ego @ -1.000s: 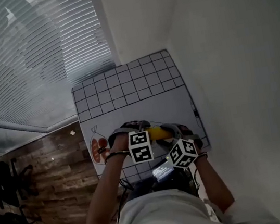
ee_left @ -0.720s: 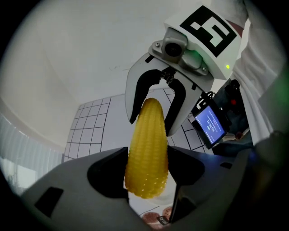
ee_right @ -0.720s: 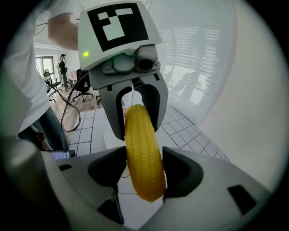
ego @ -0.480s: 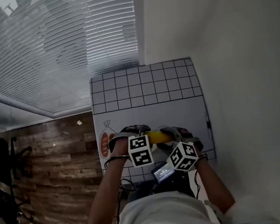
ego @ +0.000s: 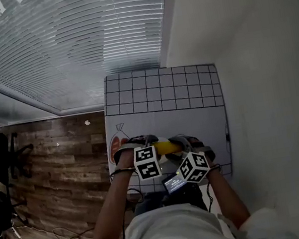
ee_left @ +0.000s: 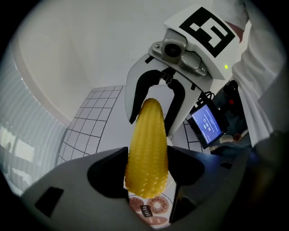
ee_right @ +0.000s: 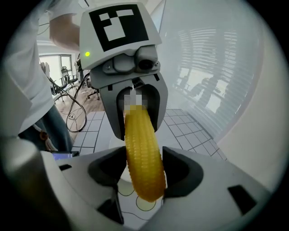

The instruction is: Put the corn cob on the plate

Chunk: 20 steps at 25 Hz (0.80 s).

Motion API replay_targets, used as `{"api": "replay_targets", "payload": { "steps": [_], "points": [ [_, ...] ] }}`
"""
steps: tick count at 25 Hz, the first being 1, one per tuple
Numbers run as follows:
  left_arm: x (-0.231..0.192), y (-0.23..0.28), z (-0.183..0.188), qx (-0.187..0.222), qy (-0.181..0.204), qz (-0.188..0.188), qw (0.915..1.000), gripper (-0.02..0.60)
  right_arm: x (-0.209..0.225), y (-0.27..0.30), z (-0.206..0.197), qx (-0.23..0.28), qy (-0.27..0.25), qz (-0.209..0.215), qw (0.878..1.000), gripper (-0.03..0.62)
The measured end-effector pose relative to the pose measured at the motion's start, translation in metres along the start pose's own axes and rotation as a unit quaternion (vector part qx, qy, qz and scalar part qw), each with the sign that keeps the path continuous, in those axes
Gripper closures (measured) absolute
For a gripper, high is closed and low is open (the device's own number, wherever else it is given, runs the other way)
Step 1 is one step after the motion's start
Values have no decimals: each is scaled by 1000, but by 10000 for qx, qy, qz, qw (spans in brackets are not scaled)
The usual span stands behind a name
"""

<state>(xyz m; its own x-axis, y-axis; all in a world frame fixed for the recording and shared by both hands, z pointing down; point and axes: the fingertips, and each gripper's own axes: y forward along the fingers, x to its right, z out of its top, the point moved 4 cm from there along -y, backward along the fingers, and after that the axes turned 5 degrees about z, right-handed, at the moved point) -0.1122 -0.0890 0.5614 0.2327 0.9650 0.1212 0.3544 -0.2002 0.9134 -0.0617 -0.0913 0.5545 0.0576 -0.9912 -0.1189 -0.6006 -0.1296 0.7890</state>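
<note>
Close to the person's body, at the table's near edge, a small lit screen [ego: 175,183] sits between the forearms. Just beyond it, the 2 grippers face each other over the near part of the white table [ego: 205,118]. The left gripper [ee_left: 146,155] has its jaws pinched on the thick end of the corn cob [ee_left: 146,153]. The right gripper [ee_right: 143,167] has its jaws clamped on the other, narrower end. The cob spans the gap between them, roughly level and off the table surface. Under it, near the table's left edge, lies a printed picture of doughnuts [ee_left: 151,210]. Further on, the far half of the table carries a black grid [ego: 162,91]. Past the far edge hang slatted blinds [ego: 96,34].
</note>
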Motion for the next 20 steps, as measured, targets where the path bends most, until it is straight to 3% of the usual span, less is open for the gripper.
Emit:
{"api": "replay_targets", "payload": {
  "steps": [20],
  "points": [
    [6, 17, -24, -169, -263, -58, 9995, 314, -8, 30, -4, -5, 3, 356, 9994, 338]
  ]
}}
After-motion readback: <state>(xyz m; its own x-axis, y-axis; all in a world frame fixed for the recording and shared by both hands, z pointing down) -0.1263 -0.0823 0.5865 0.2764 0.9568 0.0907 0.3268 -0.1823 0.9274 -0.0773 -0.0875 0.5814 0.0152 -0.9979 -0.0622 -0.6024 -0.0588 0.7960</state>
